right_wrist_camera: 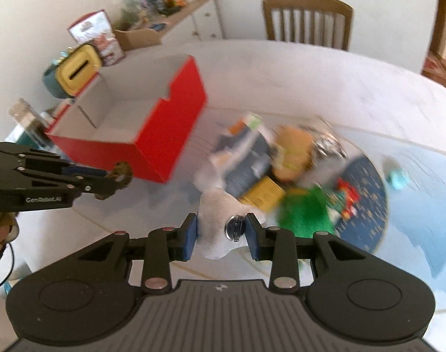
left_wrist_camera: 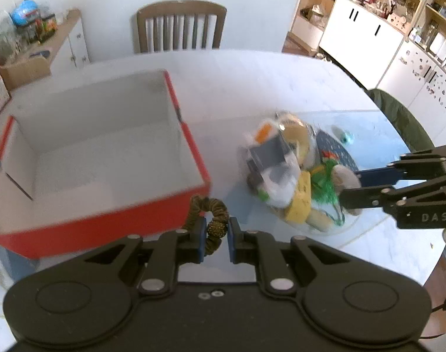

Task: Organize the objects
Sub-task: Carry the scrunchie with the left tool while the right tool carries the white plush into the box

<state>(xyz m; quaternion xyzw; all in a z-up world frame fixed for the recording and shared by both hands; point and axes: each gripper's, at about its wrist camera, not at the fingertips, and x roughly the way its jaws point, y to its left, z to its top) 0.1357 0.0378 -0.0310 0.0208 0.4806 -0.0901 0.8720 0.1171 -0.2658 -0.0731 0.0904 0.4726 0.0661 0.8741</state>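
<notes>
Left wrist view: left hand-held gripper (left_wrist_camera: 216, 239) at lower centre of frame, reaching forward and slightly down over the white table (left_wrist_camera: 252, 82), blue pads closed on a coiled olive-brown hair tie (left_wrist_camera: 212, 220). Hair tie loop rising above the fingertips, just beside the near right corner of the red box (left_wrist_camera: 176, 221). Box filling the left half of frame, open-topped, white inside, nothing visible in it. Pile of small objects (left_wrist_camera: 293, 176) right of centre: blurred, grey and white packaging, a yellow piece, green fringe, a tan plush item, all partly on a dark blue patterned mat (left_wrist_camera: 337, 152). Right hand-held gripper (left_wrist_camera: 352, 187) entering from right edge, fingers extended horizontally toward the pile, tips at a pale fluffy object (left_wrist_camera: 344, 176). Right wrist view: right hand-held gripper (right_wrist_camera: 221, 236) at lower centre, angled down toward the table (right_wrist_camera: 311, 73), pads pressing either side of the white fluffy object (right_wrist_camera: 215, 220) with a round silver clasp (right_wrist_camera: 235, 228) on it; gripping it. Blurred pile (right_wrist_camera: 275, 167) just beyond the fingertips; blue mat (right_wrist_camera: 366, 202) to right. Small teal item (right_wrist_camera: 397, 177) apart from the pile, right of the mat. Red box (right_wrist_camera: 170, 135) upper left of centre. Left hand-held gripper (right_wrist_camera: 120, 177) at left edge, level, holding the hair tie (right_wrist_camera: 121, 173) near the box's front wall. Wooden chair (right_wrist_camera: 308, 20) at top behind the table.
</notes>
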